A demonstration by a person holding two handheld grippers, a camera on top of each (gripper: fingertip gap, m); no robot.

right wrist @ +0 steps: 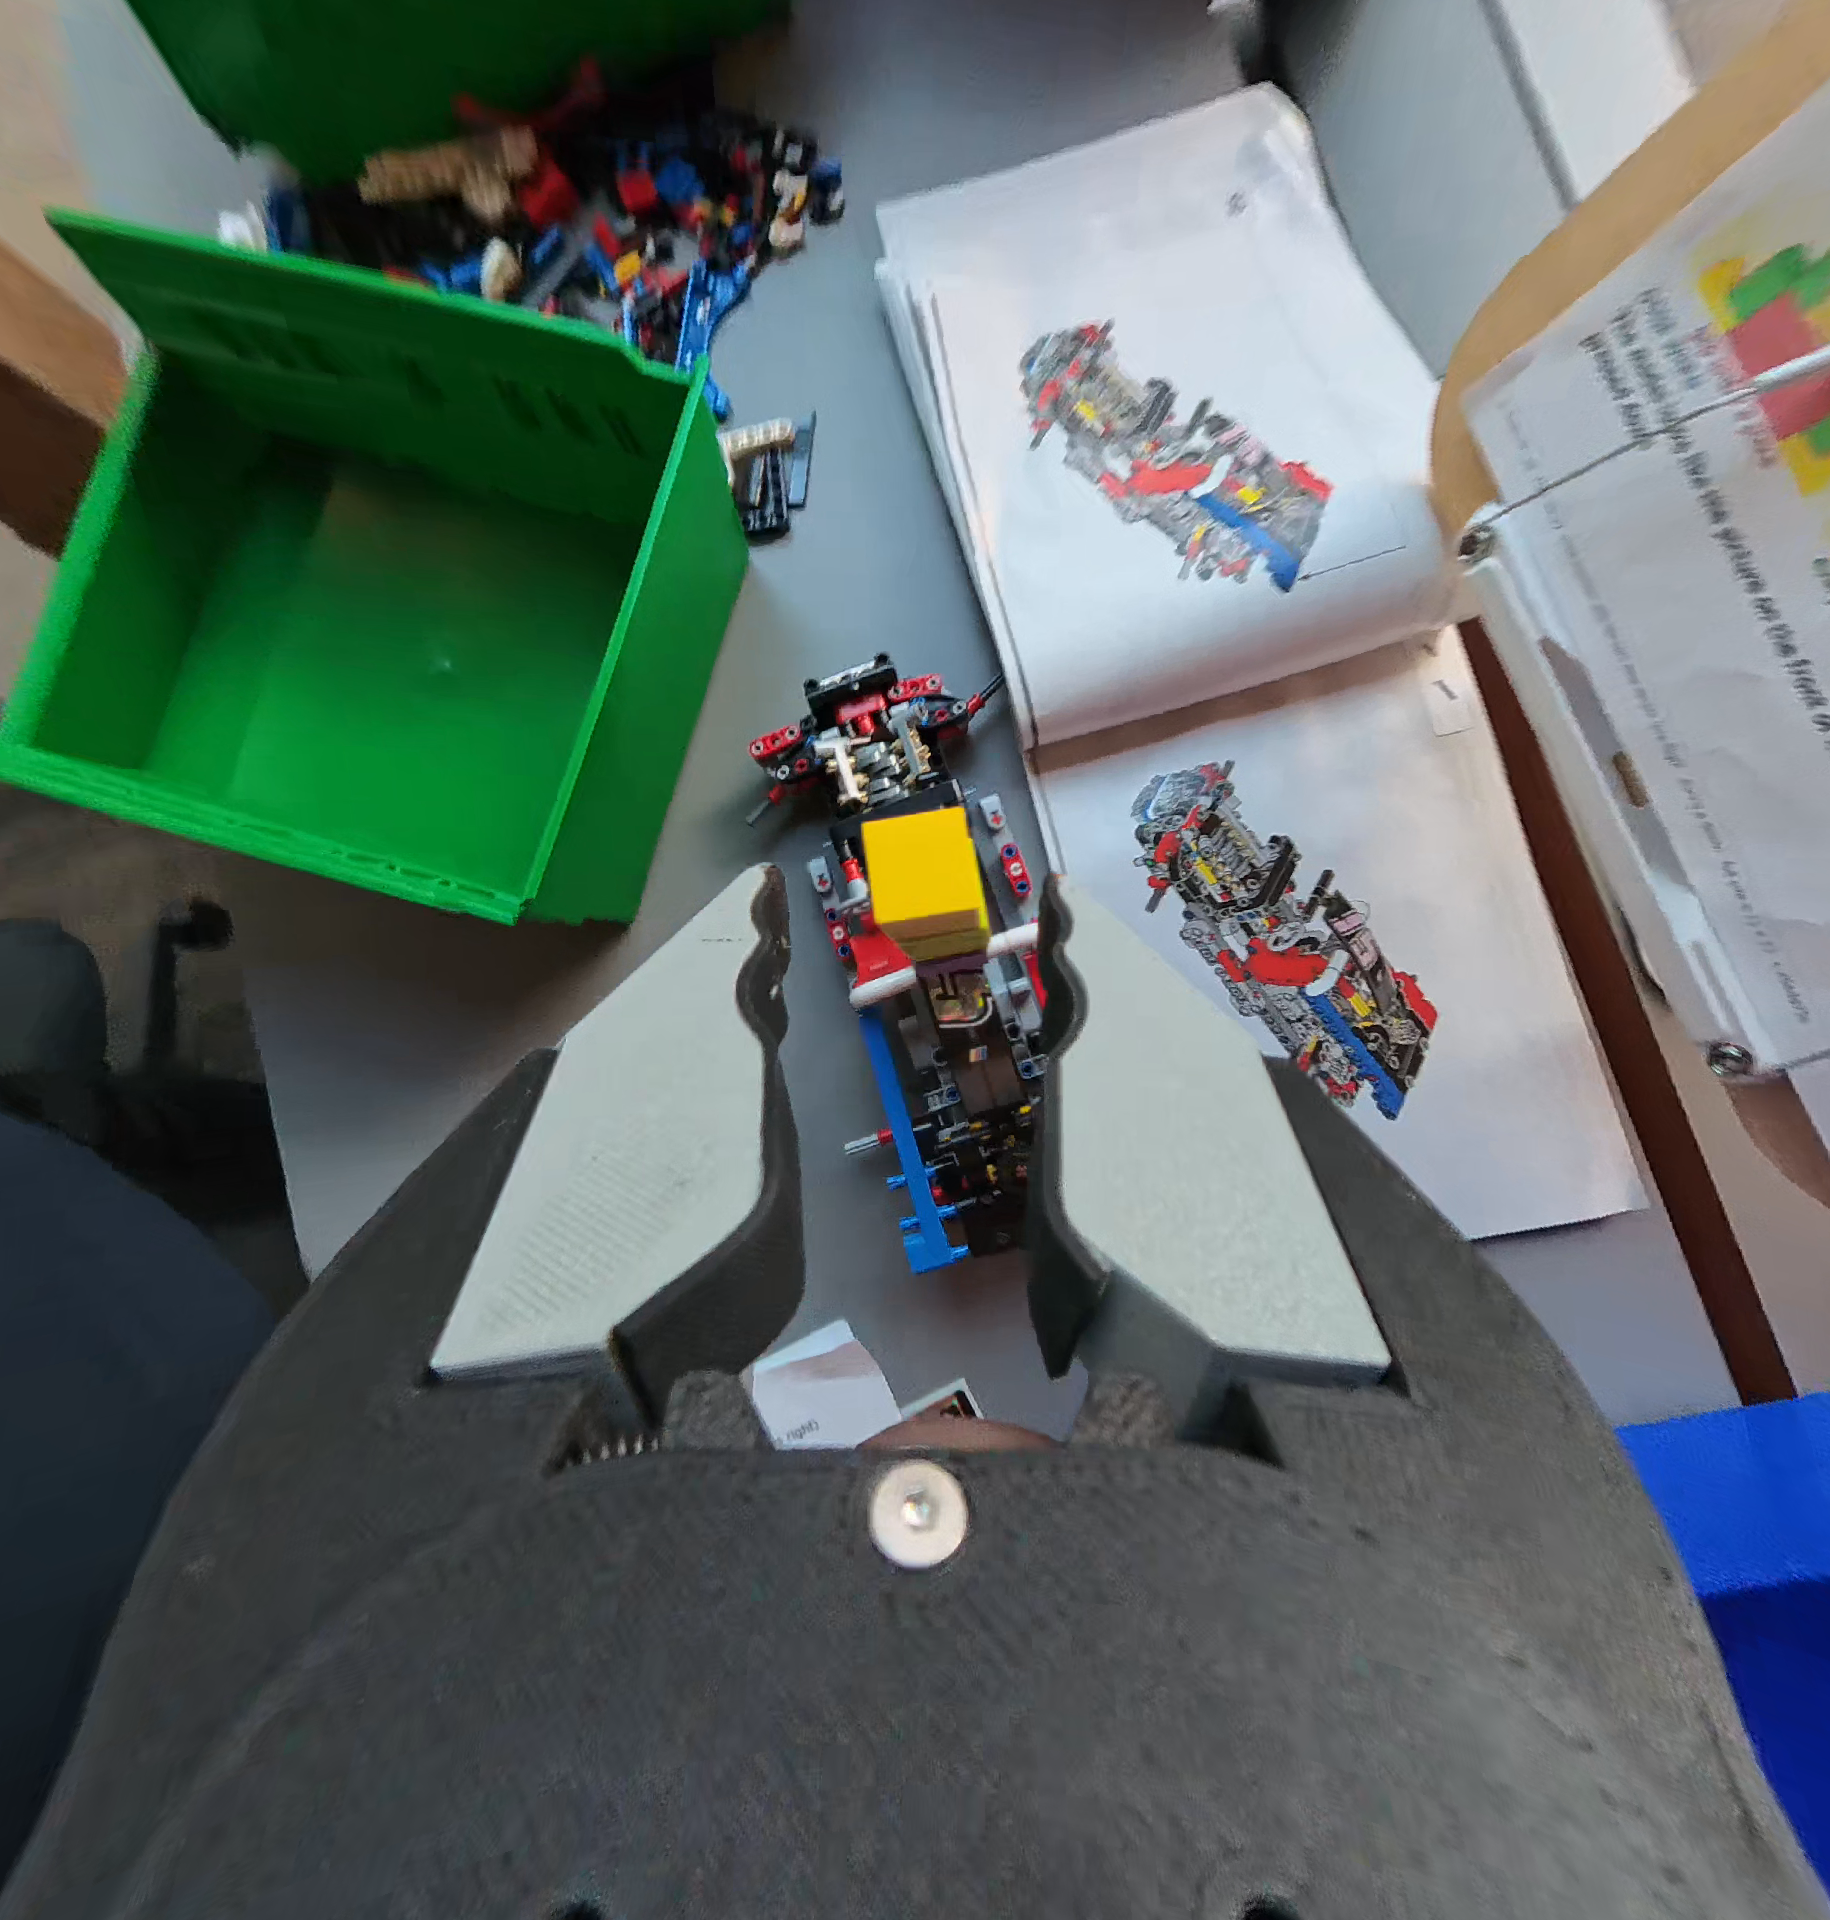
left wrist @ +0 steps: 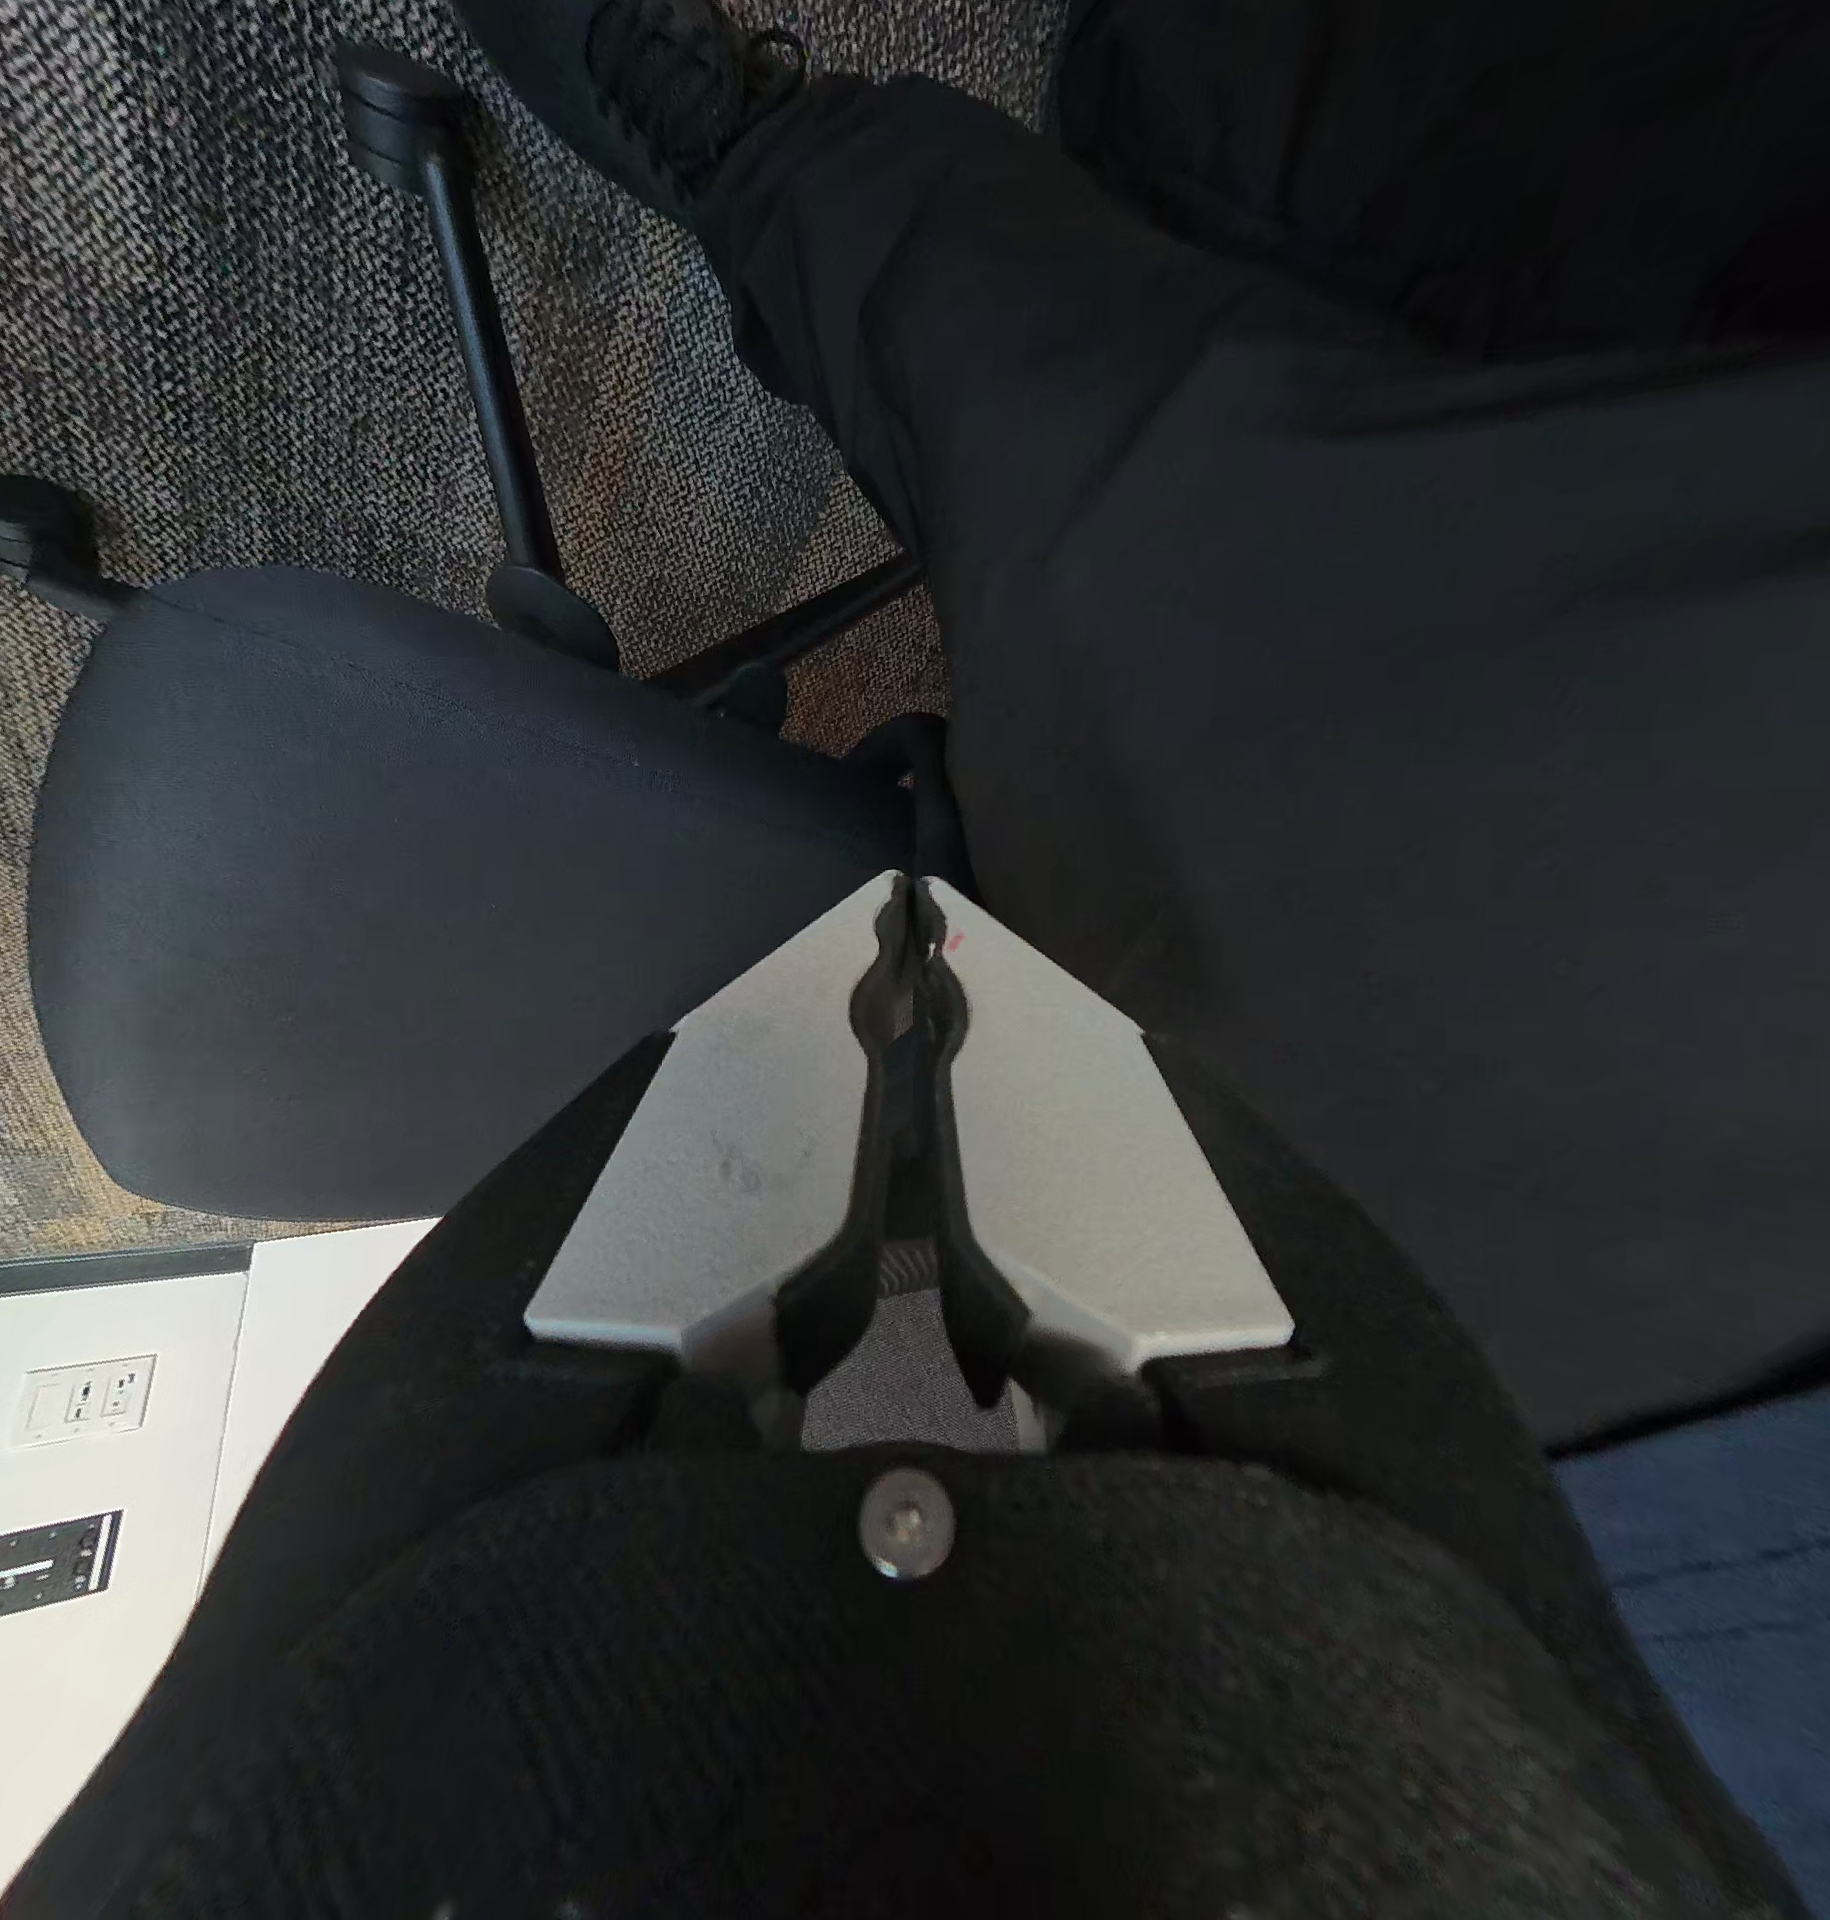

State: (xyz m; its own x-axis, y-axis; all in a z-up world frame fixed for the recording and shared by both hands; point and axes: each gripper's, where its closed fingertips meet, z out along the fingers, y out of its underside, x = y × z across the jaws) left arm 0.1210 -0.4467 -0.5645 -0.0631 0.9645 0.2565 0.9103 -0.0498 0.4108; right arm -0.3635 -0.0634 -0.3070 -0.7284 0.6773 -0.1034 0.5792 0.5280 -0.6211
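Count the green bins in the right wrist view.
2. One open green bin stands on the grey table, left of the brick-built chassis. A second green bin sits at the top edge behind the loose bricks, partly cropped.

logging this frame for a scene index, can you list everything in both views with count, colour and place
brick-built chassis: one, black, red and blue with a yellow block on top, on the grey table, between the right fingers
green bins: two; one left of the chassis, one at top
loose bricks: pile, mixed colours, between the bins
instruction booklet: one, white, open, right of the chassis
printed sheet: one, white, far right
blue bin: one, lower right
office chair: one, black, on speckled carpet
person's leg: dark trousers, right of chair
left gripper: fingers shut, nothing between
right gripper: fingers open, straddling the chassis
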